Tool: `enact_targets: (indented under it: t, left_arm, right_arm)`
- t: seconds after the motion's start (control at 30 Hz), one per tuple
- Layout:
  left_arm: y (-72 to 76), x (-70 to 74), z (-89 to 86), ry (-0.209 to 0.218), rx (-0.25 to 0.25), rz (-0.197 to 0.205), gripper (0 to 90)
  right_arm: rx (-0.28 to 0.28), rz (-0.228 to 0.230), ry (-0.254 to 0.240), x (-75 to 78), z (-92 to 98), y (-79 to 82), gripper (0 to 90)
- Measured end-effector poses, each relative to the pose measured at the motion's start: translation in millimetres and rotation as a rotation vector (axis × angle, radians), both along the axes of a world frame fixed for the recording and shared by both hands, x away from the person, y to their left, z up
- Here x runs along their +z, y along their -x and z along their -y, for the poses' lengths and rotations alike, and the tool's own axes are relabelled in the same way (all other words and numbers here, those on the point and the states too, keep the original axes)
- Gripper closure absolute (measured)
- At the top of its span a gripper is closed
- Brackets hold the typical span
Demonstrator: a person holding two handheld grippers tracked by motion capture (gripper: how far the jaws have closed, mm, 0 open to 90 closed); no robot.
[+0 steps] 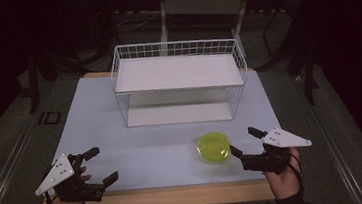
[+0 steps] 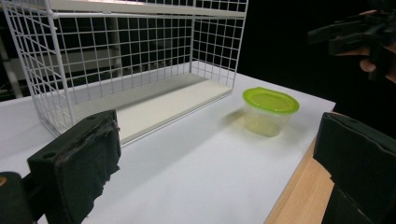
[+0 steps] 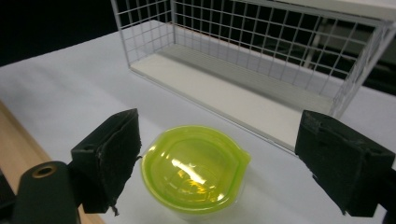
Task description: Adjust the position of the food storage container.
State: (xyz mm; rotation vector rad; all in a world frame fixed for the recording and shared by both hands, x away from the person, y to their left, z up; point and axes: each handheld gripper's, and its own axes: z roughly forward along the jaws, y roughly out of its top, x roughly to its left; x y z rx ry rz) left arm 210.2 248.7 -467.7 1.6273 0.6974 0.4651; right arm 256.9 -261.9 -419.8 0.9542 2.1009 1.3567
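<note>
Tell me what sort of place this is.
Probably a lab or recording setup, not a home: a bare white table in a darkened room, holding just a white wire shelf rack and a green-lidded container, with hand-held tongs at left and right.

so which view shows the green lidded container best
The right gripper view: the container sits close between that gripper's open jaws, its green lid and small tab sharp. The left gripper view shows it side-on and farther off, revealing the clear tub under the lid. The high view shows it small, from above, near the right gripper.
</note>
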Motion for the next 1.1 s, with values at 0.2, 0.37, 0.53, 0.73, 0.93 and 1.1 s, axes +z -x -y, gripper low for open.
enact_targets:
  t: [0.2,0.37,0.53,0.73,0.93,1.1]
  left_arm:
    - [0.1,0.1,-0.2,0.005,0.0,0.002,1.7]
    - [0.3,0.3,-0.1,0.002,-0.001,0.006,1.7]
    - [0.3,0.4,-0.4,0.004,-0.001,0.006,1.7]
    - [0.6,0.4,0.2,-0.001,-0.004,0.008,1.7]
    - [0.4,0.3,0.5,-0.005,-0.006,0.009,1.7]
    - [0.1,0.2,0.5,-0.002,-0.007,0.008,1.7]
  right_arm:
    - [-0.052,-0.032,0.013,0.6,-0.9,-17.5,14.2]
    - [-0.096,-0.062,0.05,-5.3,2.4,-29.2,31.3]
    - [-0.137,-0.121,0.104,-19.3,8.8,-42.5,54.3]
    - [-0.147,-0.239,0.124,-43.1,16.3,-53.8,79.7]
    - [-0.145,-0.311,0.166,-61.6,16.2,-60.5,90.0]
    - [-0.137,-0.358,0.198,-75.7,10.6,-65.6,90.0]
